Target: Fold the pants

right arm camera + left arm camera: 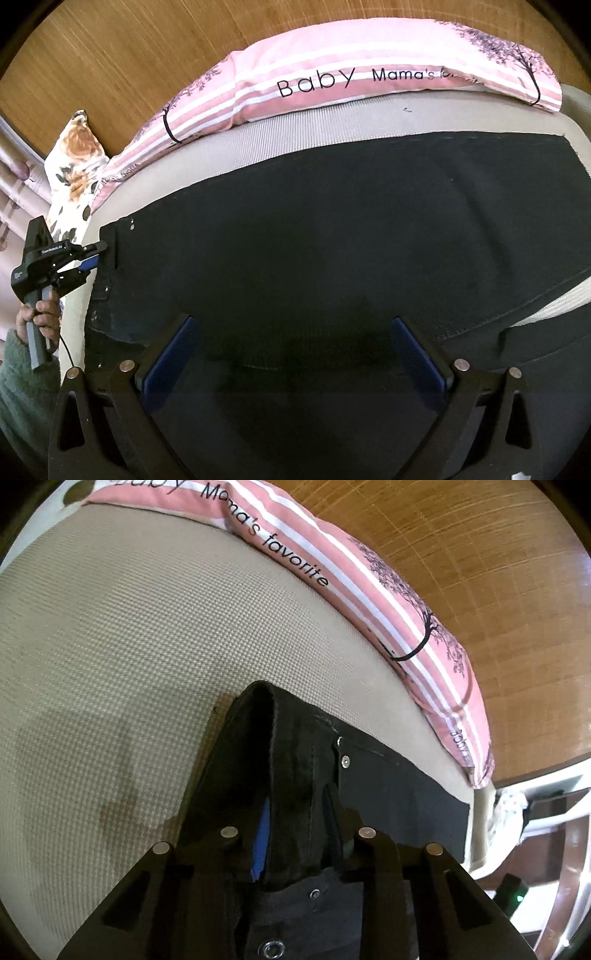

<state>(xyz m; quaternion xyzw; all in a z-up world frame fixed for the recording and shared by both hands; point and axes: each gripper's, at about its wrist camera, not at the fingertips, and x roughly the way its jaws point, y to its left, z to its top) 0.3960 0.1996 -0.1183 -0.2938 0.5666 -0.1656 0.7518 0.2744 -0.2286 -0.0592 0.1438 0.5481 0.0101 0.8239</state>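
Black pants (332, 240) lie spread flat on the beige mattress (229, 158); the waistband with rivets is at the left. In the left wrist view my left gripper (295, 812) is shut on a raised fold of the waistband (291, 746), lifted off the mattress (129, 646). The same gripper (96, 254) shows in the right wrist view, pinching the waistband edge. My right gripper (291, 332) is open, its blue-padded fingers (170, 354) wide apart just above the middle of the pants, holding nothing.
A pink striped pillow (369, 77) lies along the far mattress edge, also in the left wrist view (369, 572). A floral pillow (74, 162) sits at the left. A wooden headboard (129, 48) stands behind. A white bed frame (535, 812) marks the mattress end.
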